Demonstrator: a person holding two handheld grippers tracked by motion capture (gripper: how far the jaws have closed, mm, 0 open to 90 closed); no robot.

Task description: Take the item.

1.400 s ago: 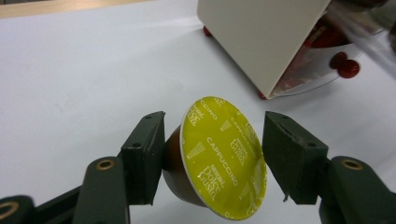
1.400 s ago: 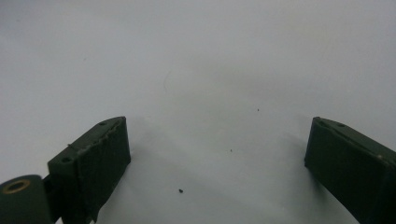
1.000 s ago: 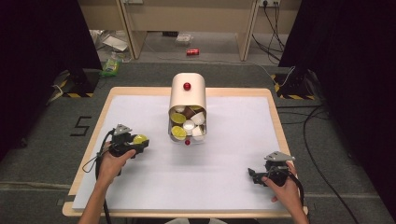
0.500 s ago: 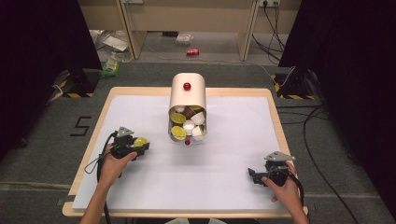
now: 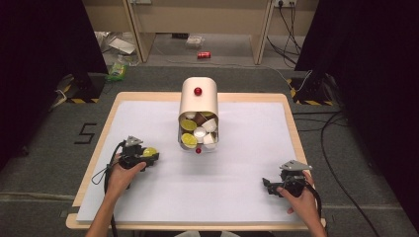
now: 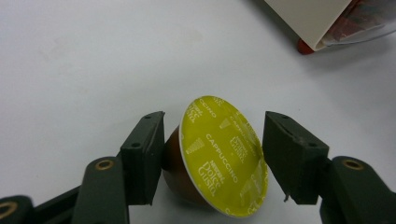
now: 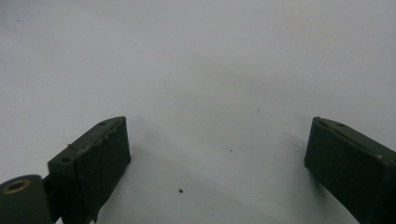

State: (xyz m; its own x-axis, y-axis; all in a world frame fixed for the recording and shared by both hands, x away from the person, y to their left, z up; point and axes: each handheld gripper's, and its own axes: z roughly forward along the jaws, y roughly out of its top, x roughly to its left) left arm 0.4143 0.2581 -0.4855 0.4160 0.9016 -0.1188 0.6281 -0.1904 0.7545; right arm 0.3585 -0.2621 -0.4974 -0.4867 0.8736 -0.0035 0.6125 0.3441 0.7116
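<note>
Your left gripper (image 6: 212, 154) clamps a yellow-lidded capsule (image 6: 223, 161), its brown body against one pad, its foil rim near the other, front-left of the tipped cream dispenser (image 5: 198, 106). This reads as the carry step after a pick; next you must choose a set-down spot and ease the jaws apart. Your right gripper (image 7: 217, 163) stands wide open and empty, front-right of the dispenser, whose mouth holds more capsules (image 5: 199, 132). Beneath lies the white sheet (image 5: 237, 163) on the wooden table (image 5: 291, 126); beyond the dispenser, grey floor (image 5: 232, 74) with a red can (image 5: 203, 55).
</note>
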